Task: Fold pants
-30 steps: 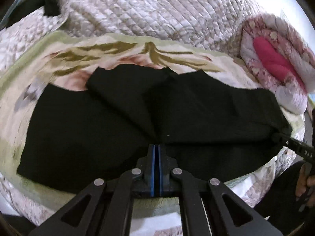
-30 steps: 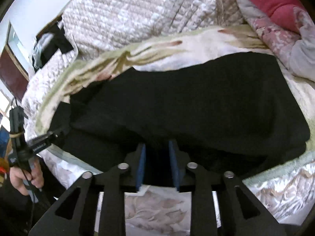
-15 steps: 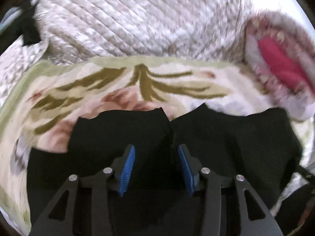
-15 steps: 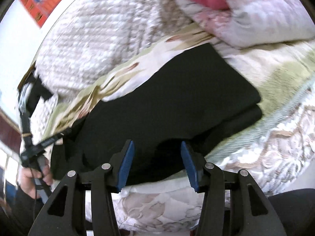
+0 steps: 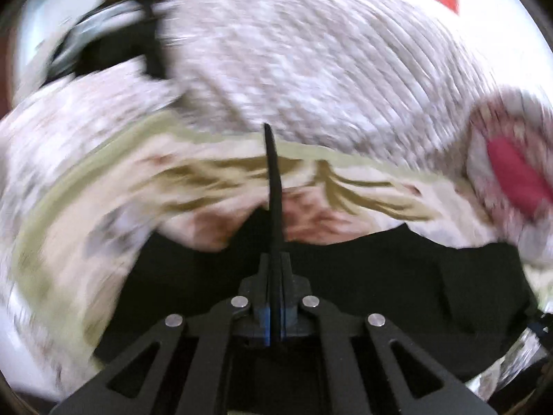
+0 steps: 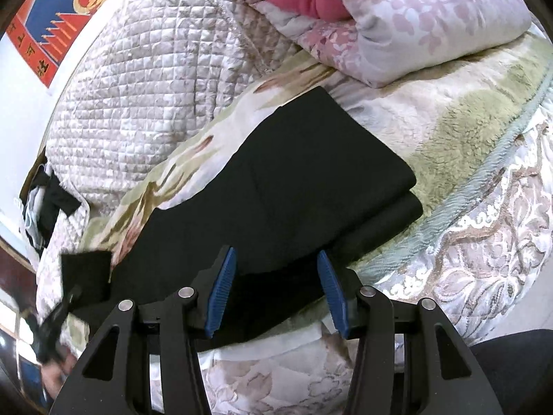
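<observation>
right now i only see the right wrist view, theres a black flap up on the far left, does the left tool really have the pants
Observer: Yes. In the left wrist view the left tool is shut on the pants, and a thin edge of black cloth sticks up past its tips.
Operator: ok is the rest of them coming up too
Observer: No. Only the cloth at the tool rises. To either side the pants lie flat on the floral blanket.
Operator: is that view sharp
Observer: No, it is blurred, most of all at the quilted cover behind.
</observation>
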